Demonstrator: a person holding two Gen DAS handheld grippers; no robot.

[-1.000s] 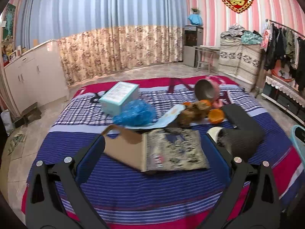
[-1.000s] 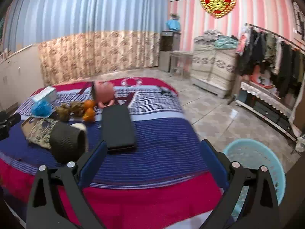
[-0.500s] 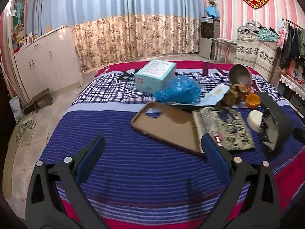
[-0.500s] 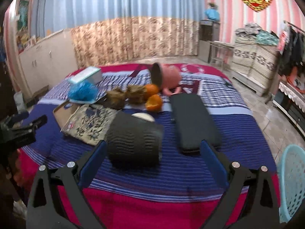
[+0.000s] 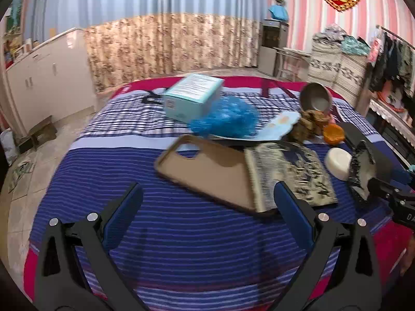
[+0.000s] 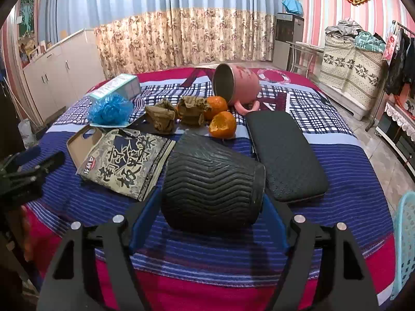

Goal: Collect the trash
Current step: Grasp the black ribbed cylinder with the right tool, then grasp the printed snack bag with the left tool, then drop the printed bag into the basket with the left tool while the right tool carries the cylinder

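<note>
My left hand-held gripper (image 5: 206, 199) hung open over the striped bed (image 5: 181, 233), its jaws spread wide with nothing between them. Just ahead of it lay a tan phone case (image 5: 207, 173), hollow side up, and touching that case's right edge a patterned snack packet (image 5: 290, 173). Farther back sat a crumpled blue plastic bag (image 5: 224, 120) against a pale teal box (image 5: 193, 96).

My right hand-held gripper (image 6: 210, 204) was open too, with a black ribbed bin (image 6: 212, 181) lying on its side between the blue pads; I could not tell whether the pads touched it. To the right of the bin lay a black quilted case (image 6: 285, 155). Behind the bin I saw two crumpled brown paper wrappers (image 6: 176, 114), and beside them a whole orange (image 6: 216, 103) and a torn orange peel (image 6: 223, 124). A pink mug (image 6: 236, 83) lay tipped over behind the fruit, its mouth toward the oranges. In the left wrist view a white round piece (image 5: 337, 162) rested beside the bin's mouth. A light blue basket (image 6: 404, 246) stood on the floor off the bed's right corner.
</note>
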